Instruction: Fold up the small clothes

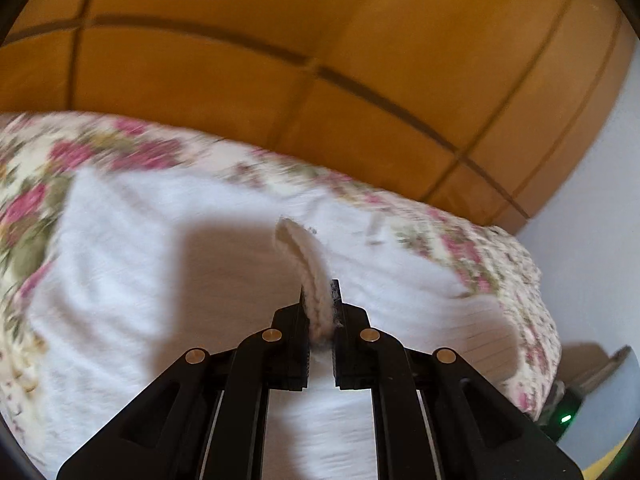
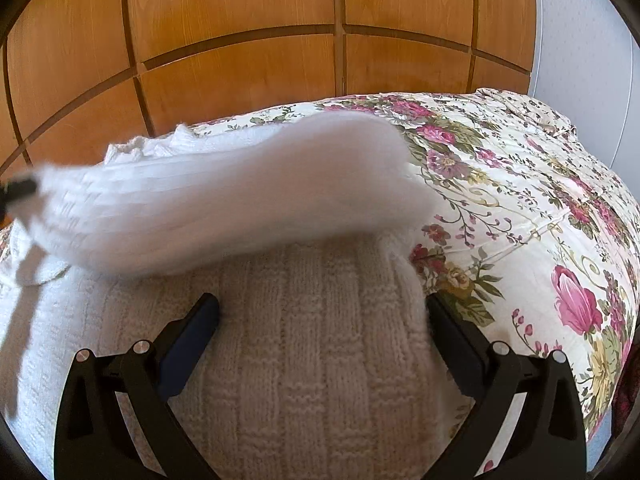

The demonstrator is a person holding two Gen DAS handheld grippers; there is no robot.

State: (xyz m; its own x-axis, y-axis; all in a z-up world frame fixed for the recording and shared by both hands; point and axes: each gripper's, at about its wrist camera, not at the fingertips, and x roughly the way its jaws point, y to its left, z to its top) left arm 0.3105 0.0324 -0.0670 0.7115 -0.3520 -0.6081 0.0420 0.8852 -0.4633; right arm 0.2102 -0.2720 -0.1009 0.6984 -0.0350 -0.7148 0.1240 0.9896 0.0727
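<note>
A white knitted garment (image 2: 312,360) lies spread on a floral bedspread (image 2: 520,200). My left gripper (image 1: 320,304) is shut on a folded edge of the knit (image 1: 308,264), which sticks up between its fingers. In the right wrist view that lifted part (image 2: 240,192) stretches blurred across the garment, and the left gripper's tip (image 2: 20,188) shows at the far left edge. My right gripper (image 2: 322,312) stands open low over the flat part of the garment, one finger on each side of its ribbed panel and nothing pinched.
Wooden wardrobe panels (image 2: 240,40) rise behind the bed. A pale wall (image 1: 592,200) stands at the right. The bed's edge drops off at the right, with a dark device showing a green light (image 1: 566,418) below it.
</note>
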